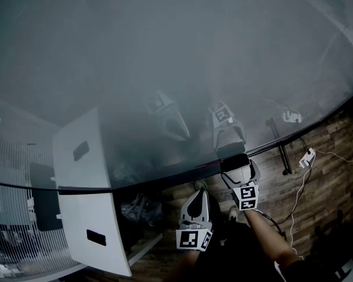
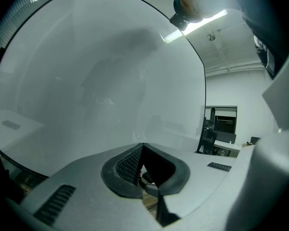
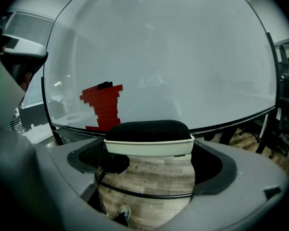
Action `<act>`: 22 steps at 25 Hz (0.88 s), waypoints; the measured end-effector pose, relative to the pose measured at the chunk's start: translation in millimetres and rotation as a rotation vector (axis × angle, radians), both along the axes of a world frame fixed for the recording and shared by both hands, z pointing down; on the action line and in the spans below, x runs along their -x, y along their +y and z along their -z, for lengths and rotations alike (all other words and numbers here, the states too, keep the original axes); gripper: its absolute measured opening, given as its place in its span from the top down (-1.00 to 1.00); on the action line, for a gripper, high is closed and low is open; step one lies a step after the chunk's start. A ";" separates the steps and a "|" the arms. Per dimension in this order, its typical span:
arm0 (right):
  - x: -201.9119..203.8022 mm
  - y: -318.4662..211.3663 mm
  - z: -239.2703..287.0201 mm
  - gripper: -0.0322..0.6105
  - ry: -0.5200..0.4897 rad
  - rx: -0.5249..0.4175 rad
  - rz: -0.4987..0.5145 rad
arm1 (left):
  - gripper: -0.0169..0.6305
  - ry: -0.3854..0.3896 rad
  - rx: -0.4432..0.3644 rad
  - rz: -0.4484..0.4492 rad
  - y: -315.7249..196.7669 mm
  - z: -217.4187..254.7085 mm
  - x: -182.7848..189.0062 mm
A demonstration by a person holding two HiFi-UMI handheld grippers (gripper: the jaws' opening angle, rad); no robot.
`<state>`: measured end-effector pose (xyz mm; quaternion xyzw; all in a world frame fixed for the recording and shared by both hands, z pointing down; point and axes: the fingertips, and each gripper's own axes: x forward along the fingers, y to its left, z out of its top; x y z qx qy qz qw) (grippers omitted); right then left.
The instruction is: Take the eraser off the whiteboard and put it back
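The eraser (image 3: pixel 148 137), black felt on a white body, sits at the lower edge of the glassy whiteboard (image 3: pixel 183 57) with its felt side towards the board. My right gripper (image 3: pixel 149 162) is open at full width around it, and the eraser's ends lie close to the pads. In the head view the eraser (image 1: pixel 234 161) shows at the board's bottom rim, with the right gripper (image 1: pixel 237 170) just beneath it. My left gripper (image 1: pixel 197 188) hangs lower and to the left, shut and empty. In its own view the left gripper (image 2: pixel 143 147) points at the bare board (image 2: pixel 86 81).
A white cabinet panel (image 1: pixel 85 175) stands at the left. The board's stand foot (image 1: pixel 285 163), a power strip (image 1: pixel 307 156) and cables lie on the wood floor at the right. A red blocky patch (image 3: pixel 103 107) shows on the board's left.
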<state>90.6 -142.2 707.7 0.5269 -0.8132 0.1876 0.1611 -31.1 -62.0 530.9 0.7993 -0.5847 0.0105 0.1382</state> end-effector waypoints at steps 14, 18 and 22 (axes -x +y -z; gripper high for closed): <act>-2.0 -1.0 3.0 -0.81 0.012 -0.021 0.003 | 0.93 0.017 0.021 0.006 6.3 -8.2 0.8; -2.7 -0.7 3.3 -0.80 0.008 -0.024 0.005 | 0.93 0.019 0.023 0.008 6.0 -9.1 1.7; -3.3 0.1 3.5 -0.79 0.010 -0.021 0.003 | 0.93 0.025 0.023 0.009 6.7 -9.9 1.1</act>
